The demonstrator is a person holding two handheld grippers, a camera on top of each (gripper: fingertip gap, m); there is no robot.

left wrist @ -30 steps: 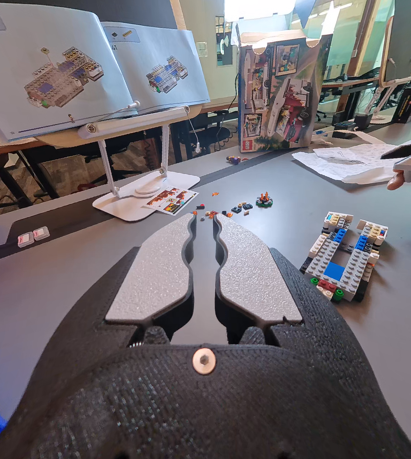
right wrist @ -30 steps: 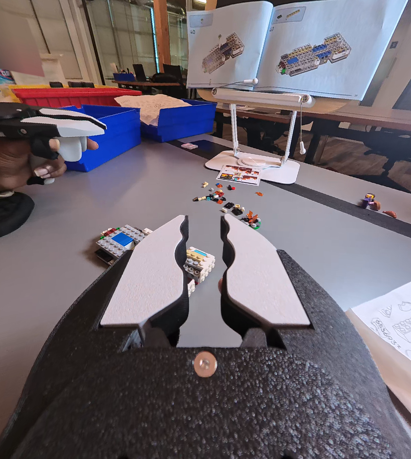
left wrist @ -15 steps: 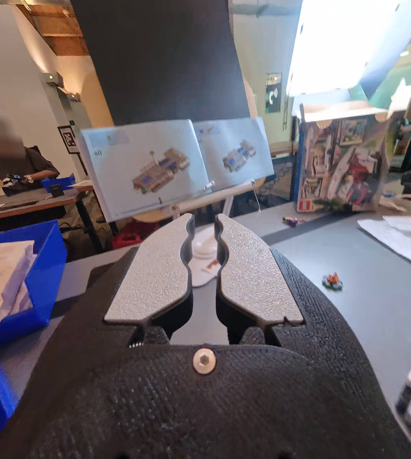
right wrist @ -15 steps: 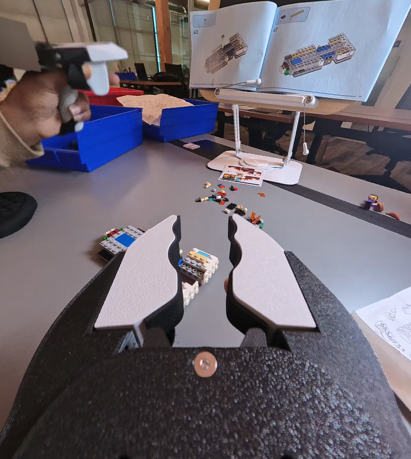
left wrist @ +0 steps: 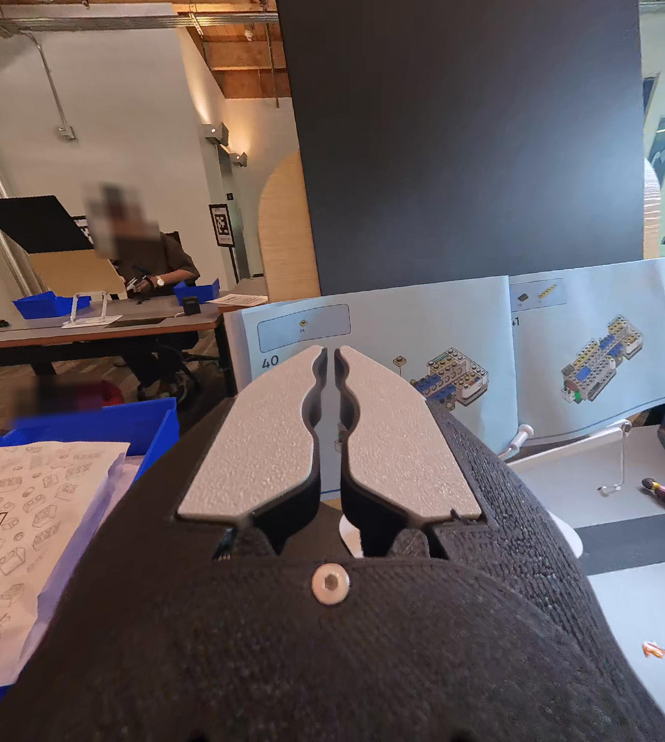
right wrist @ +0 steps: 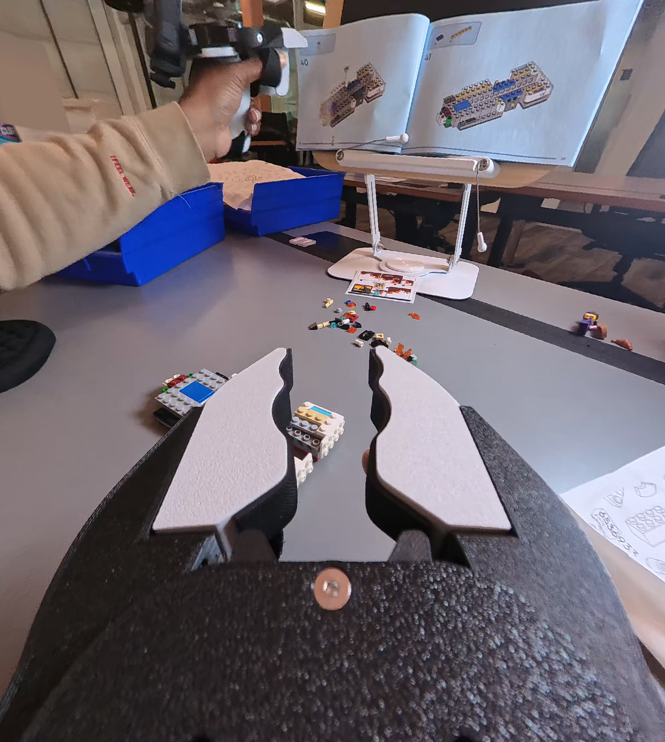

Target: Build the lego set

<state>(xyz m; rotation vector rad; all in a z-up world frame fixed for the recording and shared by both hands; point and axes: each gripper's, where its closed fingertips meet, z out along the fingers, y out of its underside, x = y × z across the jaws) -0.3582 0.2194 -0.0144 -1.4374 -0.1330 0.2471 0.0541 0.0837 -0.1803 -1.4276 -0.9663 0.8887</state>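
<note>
Right wrist view: the right claw (right wrist: 330, 353) is spread, ungrasping, above a brick model (right wrist: 316, 427); the left claw (left wrist: 330, 353), raised before the instruction booklet (left wrist: 423, 341), is nearly clenched on nothing.

Both views are bright and evenly lit. Warm wall lamps (left wrist: 218, 134) glow at the left wrist view's upper left, and daylight blows out its right edge. The sleeve (right wrist: 61, 200) in the right wrist view is motion-blurred. Wide-angle distortion bends the edges. Shadows on the grey surface (right wrist: 162, 321) are soft.
</note>
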